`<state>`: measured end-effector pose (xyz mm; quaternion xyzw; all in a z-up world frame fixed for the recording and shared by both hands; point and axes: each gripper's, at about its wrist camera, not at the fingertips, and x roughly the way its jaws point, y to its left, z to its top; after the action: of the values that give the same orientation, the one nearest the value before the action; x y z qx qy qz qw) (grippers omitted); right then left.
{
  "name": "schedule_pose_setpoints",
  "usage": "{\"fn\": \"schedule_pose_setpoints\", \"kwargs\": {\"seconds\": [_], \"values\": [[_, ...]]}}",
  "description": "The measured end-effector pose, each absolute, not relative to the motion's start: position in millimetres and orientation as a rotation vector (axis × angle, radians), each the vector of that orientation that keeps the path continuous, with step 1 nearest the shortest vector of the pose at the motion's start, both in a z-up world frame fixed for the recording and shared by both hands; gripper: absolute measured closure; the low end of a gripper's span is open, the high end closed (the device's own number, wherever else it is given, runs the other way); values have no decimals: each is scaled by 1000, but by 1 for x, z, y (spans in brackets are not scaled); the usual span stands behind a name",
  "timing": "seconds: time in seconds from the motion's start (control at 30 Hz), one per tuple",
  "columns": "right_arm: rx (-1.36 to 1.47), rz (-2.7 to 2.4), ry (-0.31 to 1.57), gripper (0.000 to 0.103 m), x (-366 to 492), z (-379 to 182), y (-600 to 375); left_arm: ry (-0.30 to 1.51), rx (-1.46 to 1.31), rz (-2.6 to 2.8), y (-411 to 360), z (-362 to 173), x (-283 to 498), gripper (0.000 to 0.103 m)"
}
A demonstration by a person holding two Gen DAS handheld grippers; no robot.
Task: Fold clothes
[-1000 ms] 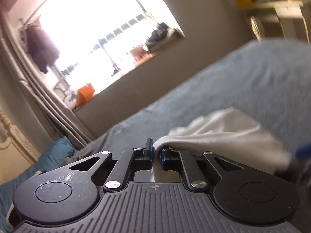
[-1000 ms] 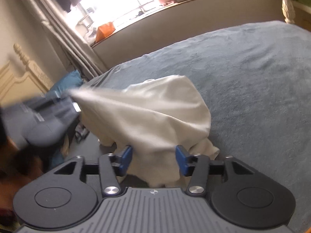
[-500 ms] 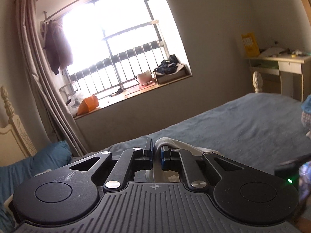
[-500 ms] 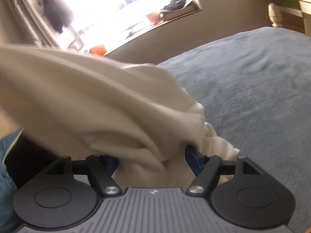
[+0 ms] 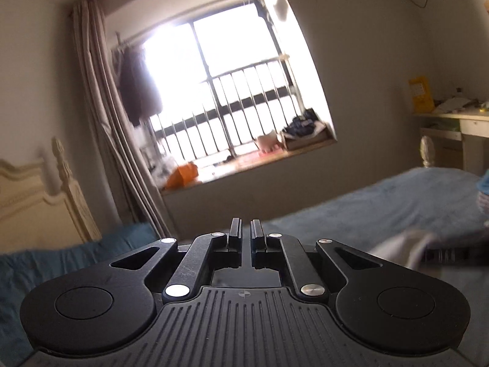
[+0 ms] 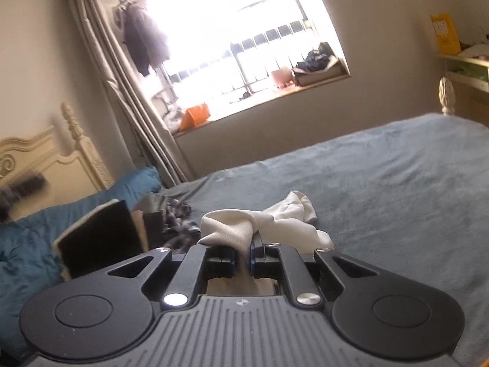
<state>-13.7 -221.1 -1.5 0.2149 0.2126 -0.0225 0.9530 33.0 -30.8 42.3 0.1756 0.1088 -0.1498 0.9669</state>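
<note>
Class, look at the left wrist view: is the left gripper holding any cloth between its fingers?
No. The left gripper is shut with nothing between its fingers, only wall beyond.

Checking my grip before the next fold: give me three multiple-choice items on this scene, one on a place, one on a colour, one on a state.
1. Where is the cream garment?
A. on the windowsill
B. between the jaws of the right gripper, over the bed cover
C. hung on the headboard

2. What colour is the bed cover?
A. grey-blue
B. red
C. white

3. How do the jaws of the left gripper stand?
A. wide open
B. shut on the cream garment
C. shut with nothing between them

Answers:
1 B, the cloth bunches between the right gripper's jaws, which are closing on it.
2 A, both wrist views show a grey-blue cover.
3 C, the left wrist view shows only a thin bare gap between the jaws.
</note>
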Motion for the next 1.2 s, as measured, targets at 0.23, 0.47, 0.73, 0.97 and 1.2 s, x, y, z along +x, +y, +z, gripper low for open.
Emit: {"fn": "schedule_pose_setpoints", "kwargs": {"seconds": [0.23, 0.47, 0.73, 0.97, 1.2], "values": [[384, 14, 375, 94, -53, 60, -216, 445, 339, -471, -34, -13, -18, 77], [360, 101, 382, 94, -85, 114, -203, 532, 305, -587, -48, -27, -59, 56], [446, 211, 382, 94, -109, 159, -185, 424, 312, -472, -28, -15, -92, 37], [580, 281, 359, 94, -128, 186, -190, 362, 331, -392, -10, -3, -103, 34], [547, 359, 315, 94, -157, 219, -189, 303, 217, -294, 17, 27, -103, 35]]}}
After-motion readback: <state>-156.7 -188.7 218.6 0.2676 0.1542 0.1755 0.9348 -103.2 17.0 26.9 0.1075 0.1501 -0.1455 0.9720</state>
